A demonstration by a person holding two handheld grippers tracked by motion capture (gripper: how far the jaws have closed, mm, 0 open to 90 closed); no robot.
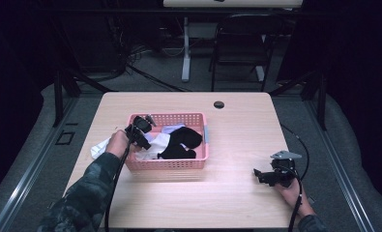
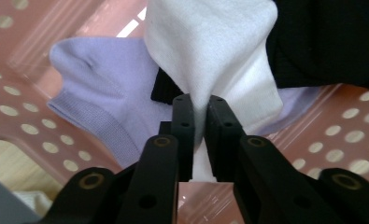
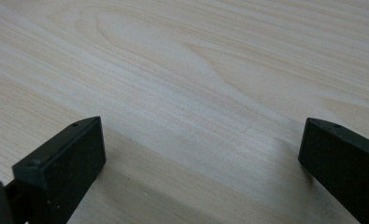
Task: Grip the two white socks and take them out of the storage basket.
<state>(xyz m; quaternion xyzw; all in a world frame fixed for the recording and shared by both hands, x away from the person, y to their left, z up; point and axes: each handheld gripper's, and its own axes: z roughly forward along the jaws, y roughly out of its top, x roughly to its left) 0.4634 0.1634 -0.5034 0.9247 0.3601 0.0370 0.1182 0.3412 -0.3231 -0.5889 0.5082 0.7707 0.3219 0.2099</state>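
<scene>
High view: the left tool point(image 1: 141, 129) reaches into the pink basket point(image 1: 204, 145) at the tabletop's point(image 1: 237, 125) middle. Left gripper view: its jaws pinch a fold of the white sock point(image 2: 210, 51) over a lilac sock point(image 2: 98, 88); lift straight up, slowly, so neighbours slip off. Right gripper view: the right tool point(image 3: 201, 154) rests wide open, holding nothing.

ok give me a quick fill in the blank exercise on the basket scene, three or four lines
1. The left gripper is shut on a ____ cloth.
2. The clothes lie in a ____ basket with holes in its walls.
3. Under the white cloth lies a ____ sock.
4. The right gripper rests open over the bare ____, apart from the basket.

Missing words: white; pink; lilac; table
</scene>
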